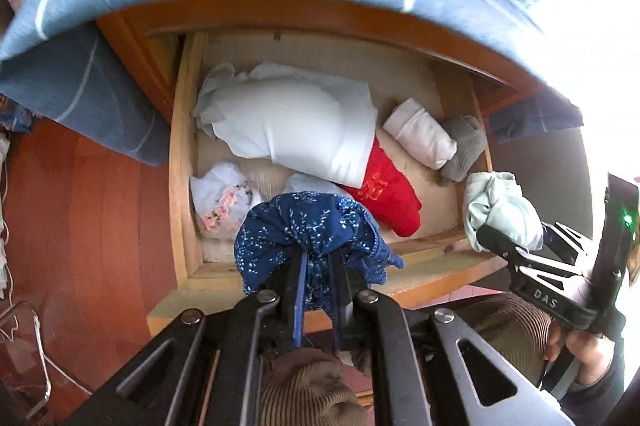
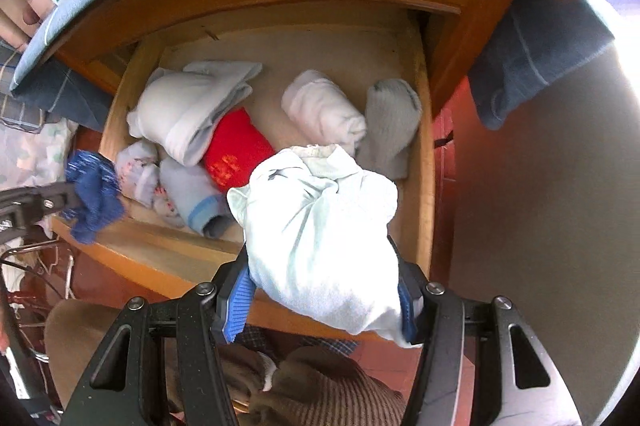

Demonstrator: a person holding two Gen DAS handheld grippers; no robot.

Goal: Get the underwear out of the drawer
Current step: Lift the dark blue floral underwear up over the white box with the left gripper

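Underwear clamped in both grippers — pale bundle [image 2: 320,238] apparently hides right fingertips.

Daylight glare is blown out right of the drawer [image 1: 188,161] in both views; edges are bowed by fisheye distortion, and slight motion blur is seen.

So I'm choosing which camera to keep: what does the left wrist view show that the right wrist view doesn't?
Only left wrist: the person's hand on the right gripper.
Only right wrist: a blue-banded sock.
Both: the open drawer, the blue patterned underwear clamped in the left gripper, the pale green garment, the red cloth.
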